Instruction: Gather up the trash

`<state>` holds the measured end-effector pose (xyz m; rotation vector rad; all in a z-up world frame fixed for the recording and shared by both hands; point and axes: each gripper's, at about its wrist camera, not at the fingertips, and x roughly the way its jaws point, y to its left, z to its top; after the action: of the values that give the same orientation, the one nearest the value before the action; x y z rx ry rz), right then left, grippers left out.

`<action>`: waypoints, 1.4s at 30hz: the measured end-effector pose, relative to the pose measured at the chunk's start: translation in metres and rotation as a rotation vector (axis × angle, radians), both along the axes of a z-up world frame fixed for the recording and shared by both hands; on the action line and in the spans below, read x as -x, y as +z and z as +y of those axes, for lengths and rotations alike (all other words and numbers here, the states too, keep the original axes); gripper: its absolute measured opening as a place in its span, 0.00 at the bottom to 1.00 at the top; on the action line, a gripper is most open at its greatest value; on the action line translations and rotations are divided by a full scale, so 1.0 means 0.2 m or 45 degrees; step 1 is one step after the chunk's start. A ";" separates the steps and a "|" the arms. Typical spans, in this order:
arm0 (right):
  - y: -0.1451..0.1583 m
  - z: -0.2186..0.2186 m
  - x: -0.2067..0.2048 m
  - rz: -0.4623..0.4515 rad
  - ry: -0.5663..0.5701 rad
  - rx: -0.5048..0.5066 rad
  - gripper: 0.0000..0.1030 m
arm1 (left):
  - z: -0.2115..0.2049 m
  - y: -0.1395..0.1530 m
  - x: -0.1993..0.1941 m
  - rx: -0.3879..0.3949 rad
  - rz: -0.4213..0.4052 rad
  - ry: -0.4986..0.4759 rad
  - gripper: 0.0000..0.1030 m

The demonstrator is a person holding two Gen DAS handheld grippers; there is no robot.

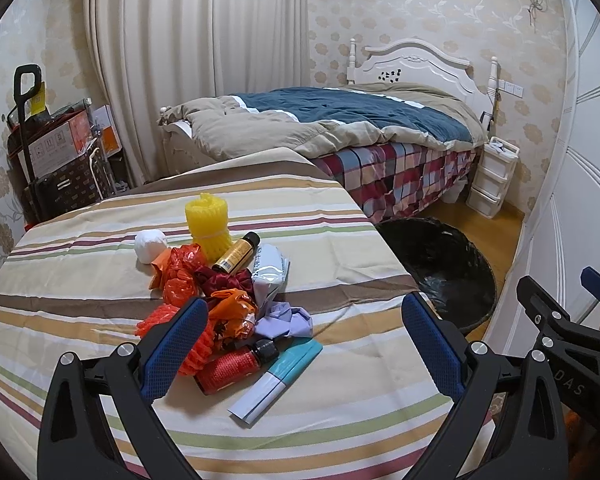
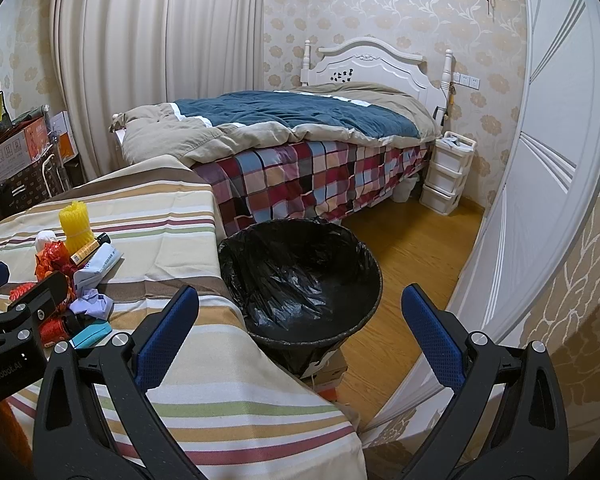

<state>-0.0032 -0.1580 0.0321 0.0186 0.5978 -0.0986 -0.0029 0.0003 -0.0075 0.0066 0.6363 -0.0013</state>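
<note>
Heaped trash (image 1: 228,308) lies on striped cloth, just ahead of the left gripper (image 1: 304,340). Black-lined bin (image 2: 300,276) stands ahead of the right gripper (image 2: 300,332), apparently empty.

The right gripper (image 1: 572,312) reads "DAS"; the left gripper (image 2: 4,304) seemingly "GenRobot.AI".

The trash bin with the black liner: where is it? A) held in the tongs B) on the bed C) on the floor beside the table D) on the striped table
C: the trash bin stands below the striped table's edge, on a box on the wooden floor.
</note>
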 end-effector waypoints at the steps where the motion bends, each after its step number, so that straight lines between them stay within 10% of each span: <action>1: 0.00 0.00 0.00 0.000 0.000 0.000 0.96 | 0.00 0.01 0.00 0.001 0.000 0.000 0.94; 28: -0.04 -0.01 0.01 0.046 0.009 -0.025 0.96 | 0.02 0.03 0.00 0.015 0.045 -0.045 0.87; 42: -0.11 0.15 -0.04 0.121 0.102 -0.036 0.81 | 0.39 -0.01 0.04 0.013 0.074 0.112 0.81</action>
<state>0.0055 -0.1290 0.0092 0.0179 0.6939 -0.0134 -0.0112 0.0787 -0.0101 -0.0311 0.6946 0.0803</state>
